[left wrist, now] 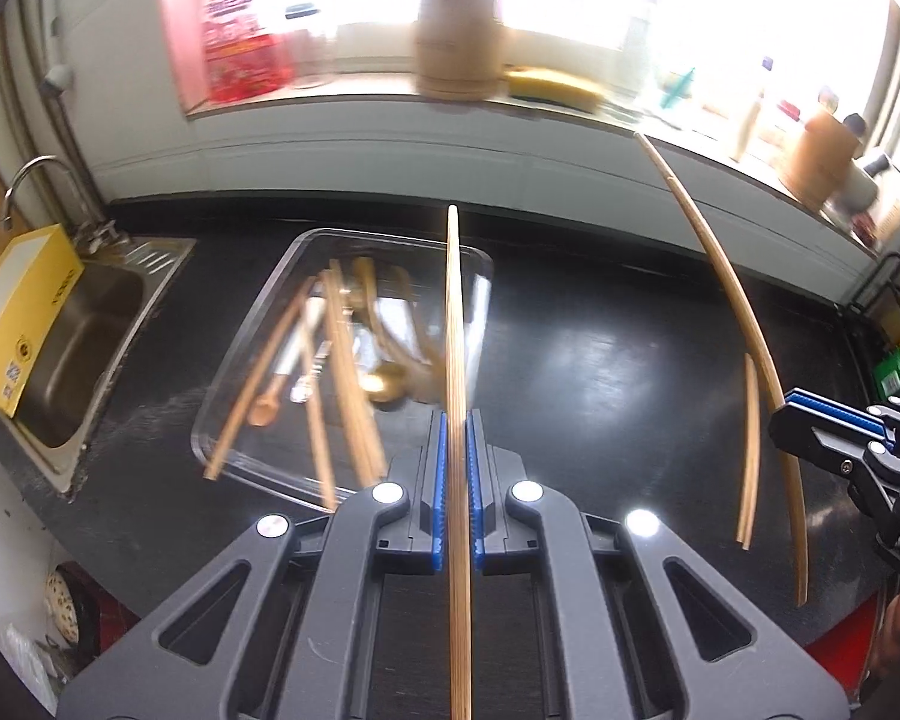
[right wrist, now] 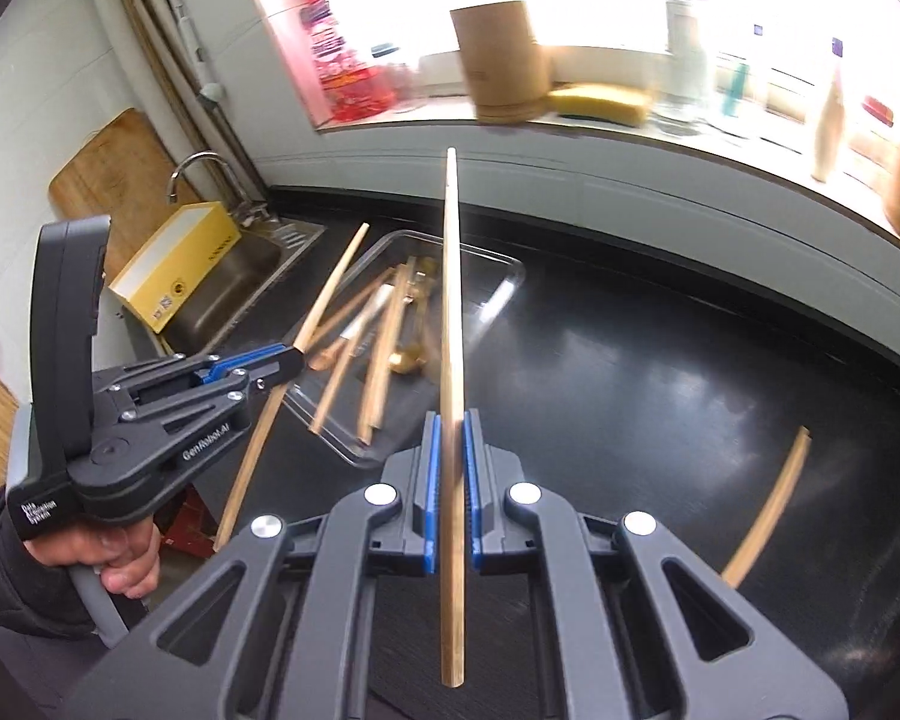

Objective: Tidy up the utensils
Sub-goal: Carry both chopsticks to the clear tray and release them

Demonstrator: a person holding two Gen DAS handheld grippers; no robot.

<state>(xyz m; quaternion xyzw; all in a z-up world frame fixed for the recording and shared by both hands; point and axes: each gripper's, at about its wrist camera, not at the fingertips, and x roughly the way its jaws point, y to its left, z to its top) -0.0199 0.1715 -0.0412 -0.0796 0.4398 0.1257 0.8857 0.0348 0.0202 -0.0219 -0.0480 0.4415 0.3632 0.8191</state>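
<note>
The left gripper (left wrist: 457, 438) pinches one chopstick (left wrist: 455, 330) and the right gripper (right wrist: 449, 444) another (right wrist: 452, 300) — both held above the black counter (left wrist: 600, 360). The clear tray (left wrist: 258, 300) of utensils sits near the counter's sink (left wrist: 84, 348) end; a loose chopstick (right wrist: 768, 510) lies apart.

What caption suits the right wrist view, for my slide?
Right gripper clamps a chopstick above the black counter.

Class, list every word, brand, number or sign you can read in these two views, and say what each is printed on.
"GenRobot.AI": on the side of the left gripper.
"Data Acquisition System": small print on that gripper's handle, only just legible.
"D": cut-off letter on the right gripper.
Yellow box: dark lettering, round logo and QR code, too blurred to read.
Red bottle on the windowsill: label blurred, unreadable.
</note>
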